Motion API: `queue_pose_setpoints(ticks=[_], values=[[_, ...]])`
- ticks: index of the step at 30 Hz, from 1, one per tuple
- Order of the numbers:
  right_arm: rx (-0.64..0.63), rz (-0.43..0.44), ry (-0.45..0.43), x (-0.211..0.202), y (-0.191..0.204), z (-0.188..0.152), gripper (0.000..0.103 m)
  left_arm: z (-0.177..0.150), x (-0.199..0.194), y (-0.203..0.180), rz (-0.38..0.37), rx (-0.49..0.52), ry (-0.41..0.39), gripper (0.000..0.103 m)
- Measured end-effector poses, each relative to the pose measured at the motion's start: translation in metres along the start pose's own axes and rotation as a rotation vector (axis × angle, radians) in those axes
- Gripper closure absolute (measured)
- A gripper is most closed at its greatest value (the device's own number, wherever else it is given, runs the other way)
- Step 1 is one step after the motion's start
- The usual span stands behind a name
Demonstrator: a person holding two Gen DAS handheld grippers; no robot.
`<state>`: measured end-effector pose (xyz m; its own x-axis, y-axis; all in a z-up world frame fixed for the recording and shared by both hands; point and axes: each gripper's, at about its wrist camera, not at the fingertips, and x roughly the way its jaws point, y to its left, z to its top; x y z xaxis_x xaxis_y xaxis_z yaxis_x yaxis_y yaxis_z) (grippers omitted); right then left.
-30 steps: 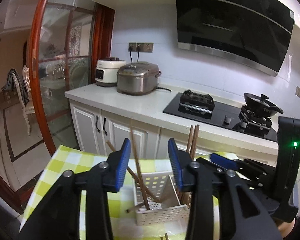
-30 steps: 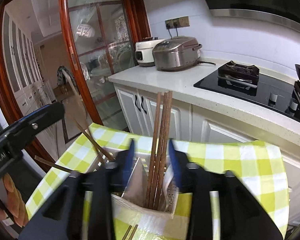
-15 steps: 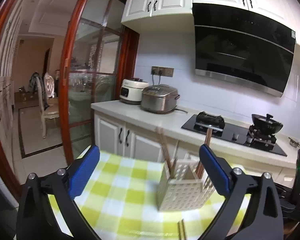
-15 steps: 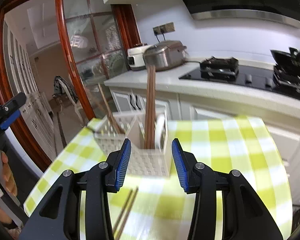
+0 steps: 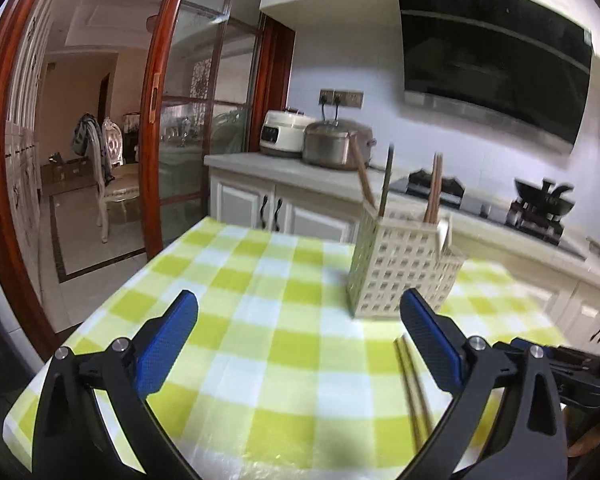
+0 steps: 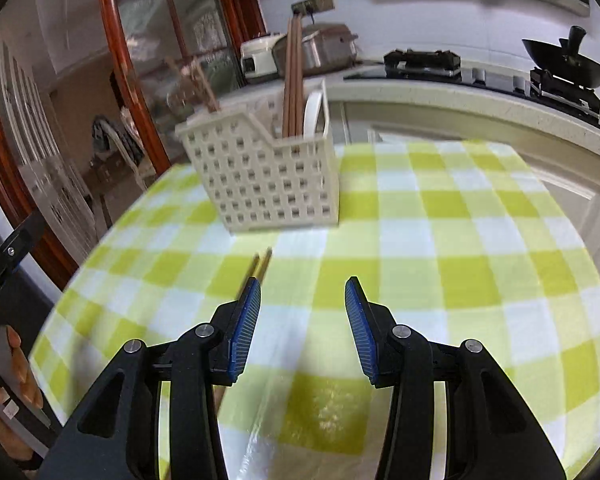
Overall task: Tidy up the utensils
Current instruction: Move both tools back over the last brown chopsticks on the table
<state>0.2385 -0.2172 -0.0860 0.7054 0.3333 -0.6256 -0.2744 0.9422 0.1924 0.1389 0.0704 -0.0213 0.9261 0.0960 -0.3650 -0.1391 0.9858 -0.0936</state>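
A cream perforated utensil basket (image 5: pixel 402 270) stands on the green-checked table and shows in the right wrist view (image 6: pixel 268 172) too. It holds upright brown chopsticks (image 6: pixel 292 80) and a white spoon (image 6: pixel 314 114). A loose pair of chopsticks (image 5: pixel 414 392) lies flat on the cloth in front of the basket; in the right wrist view it (image 6: pixel 260 266) runs under my right gripper's left finger. My left gripper (image 5: pixel 298 346) is wide open and empty, low over the table. My right gripper (image 6: pixel 302 328) is open and empty, just right of the loose chopsticks.
The checked tablecloth (image 5: pixel 260 320) covers a small table with edges close on the left and front. Behind it runs a kitchen counter (image 5: pixel 284 172) with rice cookers, a gas hob and a wok (image 6: pixel 564 66). A glass sliding door (image 5: pixel 188 128) stands at the left.
Both grippers have pulled back and down from above the basket to low over the table. The left gripper has opened wide. The loose chopsticks have come into fuller view.
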Motion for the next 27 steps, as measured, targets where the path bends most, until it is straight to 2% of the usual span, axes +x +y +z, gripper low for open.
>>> queue_pose_setpoints(ticks=[7, 15, 27], values=[[-0.009, -0.034, 0.04, 0.023, 0.013, -0.009, 0.061, -0.02, 0.015, -0.001, 0.003, 0.016, 0.047, 0.005], [-0.045, -0.025, 0.104, 0.047, 0.035, -0.009, 0.084, -0.024, 0.013, 0.004, 0.018, 0.022, 0.025, 0.005], [-0.087, -0.074, 0.176, 0.071, 0.056, -0.006, 0.09, -0.032, 0.013, 0.021, 0.033, 0.015, 0.032, 0.005]])
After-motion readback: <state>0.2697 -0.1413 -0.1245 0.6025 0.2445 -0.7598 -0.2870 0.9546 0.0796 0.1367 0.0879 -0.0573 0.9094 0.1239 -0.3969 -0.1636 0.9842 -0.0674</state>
